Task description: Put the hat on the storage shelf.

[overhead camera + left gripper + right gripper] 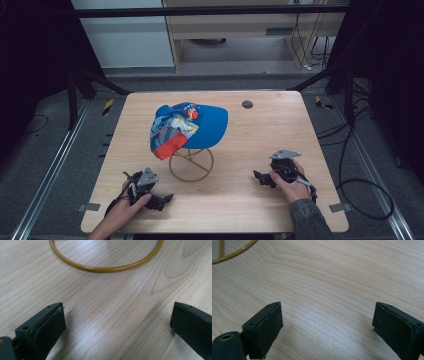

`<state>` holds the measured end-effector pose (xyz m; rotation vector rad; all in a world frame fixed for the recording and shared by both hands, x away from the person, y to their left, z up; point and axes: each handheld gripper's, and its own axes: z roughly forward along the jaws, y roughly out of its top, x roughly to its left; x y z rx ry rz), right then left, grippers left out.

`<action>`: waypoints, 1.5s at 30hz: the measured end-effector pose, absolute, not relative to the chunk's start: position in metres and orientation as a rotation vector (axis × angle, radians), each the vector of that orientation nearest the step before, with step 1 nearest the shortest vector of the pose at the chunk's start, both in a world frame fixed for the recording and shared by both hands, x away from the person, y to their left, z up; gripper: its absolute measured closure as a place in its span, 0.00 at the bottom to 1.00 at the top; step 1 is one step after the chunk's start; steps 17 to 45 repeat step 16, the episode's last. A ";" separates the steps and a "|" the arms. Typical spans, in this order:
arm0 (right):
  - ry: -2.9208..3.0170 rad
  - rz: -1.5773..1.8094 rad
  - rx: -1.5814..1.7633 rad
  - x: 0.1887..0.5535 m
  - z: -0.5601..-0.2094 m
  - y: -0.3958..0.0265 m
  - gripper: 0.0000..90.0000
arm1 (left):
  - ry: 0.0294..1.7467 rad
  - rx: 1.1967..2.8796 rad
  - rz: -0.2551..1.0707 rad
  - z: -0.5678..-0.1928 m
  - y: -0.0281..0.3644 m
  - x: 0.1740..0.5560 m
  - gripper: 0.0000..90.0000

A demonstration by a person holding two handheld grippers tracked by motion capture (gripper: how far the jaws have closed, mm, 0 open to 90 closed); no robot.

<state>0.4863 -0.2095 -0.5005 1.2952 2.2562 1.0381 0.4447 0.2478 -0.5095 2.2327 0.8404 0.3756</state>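
Crowning the stand, the cap faces both grippers, jaws apart.

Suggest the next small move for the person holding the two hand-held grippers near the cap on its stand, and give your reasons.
Probably bring the left hand-held gripper forward and up toward the blue cap. Both grippers rest low on the table, jaws open and empty; the right hand-held gripper sits farther off. The cap hangs on the gold wire stand, directly ahead of the left one, whose view shows the stand's ring close by.
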 end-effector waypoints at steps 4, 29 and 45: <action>2.245 1.033 1.294 0.485 -0.504 -0.208 0.10 | 0.840 2.233 0.376 -0.509 0.248 0.445 0.00; 2.217 0.962 1.274 0.475 -0.512 -0.196 0.07 | 0.841 2.233 0.376 -0.509 0.248 0.445 0.00; 2.217 0.962 1.274 0.475 -0.512 -0.196 0.07 | 0.841 2.233 0.376 -0.509 0.248 0.445 0.00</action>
